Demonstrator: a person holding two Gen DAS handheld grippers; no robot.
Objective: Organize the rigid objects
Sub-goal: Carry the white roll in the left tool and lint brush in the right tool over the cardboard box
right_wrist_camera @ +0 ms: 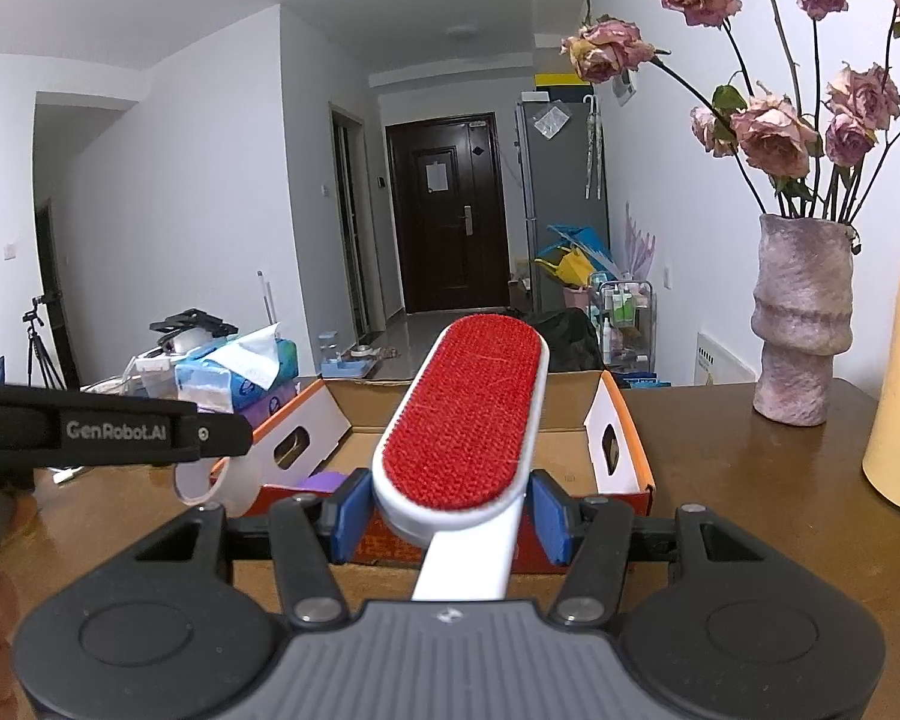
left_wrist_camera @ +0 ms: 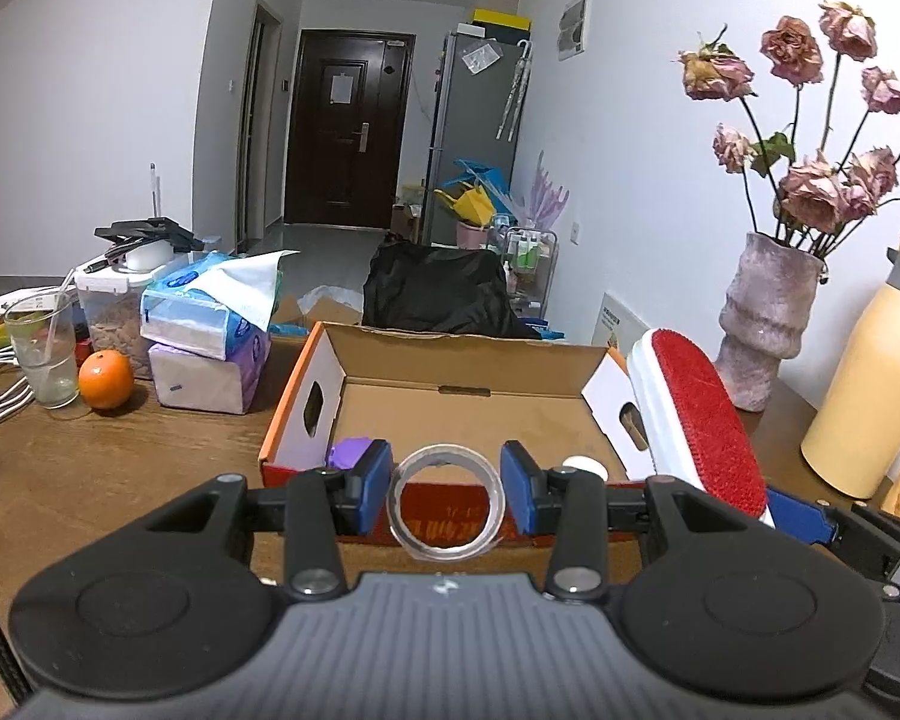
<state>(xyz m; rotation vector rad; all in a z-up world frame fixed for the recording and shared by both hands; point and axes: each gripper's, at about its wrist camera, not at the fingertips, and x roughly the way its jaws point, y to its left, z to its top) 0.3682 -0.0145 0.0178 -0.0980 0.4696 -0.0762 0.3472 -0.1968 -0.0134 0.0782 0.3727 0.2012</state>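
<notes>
Left wrist view: your left hand-held gripper (left_wrist_camera: 444, 495) clamps a tape roll (left_wrist_camera: 445, 501); your right hand-held gripper (right_wrist_camera: 450, 516) grips a lint brush (right_wrist_camera: 462, 426).

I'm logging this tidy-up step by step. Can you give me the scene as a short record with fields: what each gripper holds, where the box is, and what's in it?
left gripper: shut on tape roll
right gripper: shut on lint brush, red pad up
box: open, on table, just ahead of both grippers
in box: purple thing, white round thing
beside box: vase, tissue packs
</notes>
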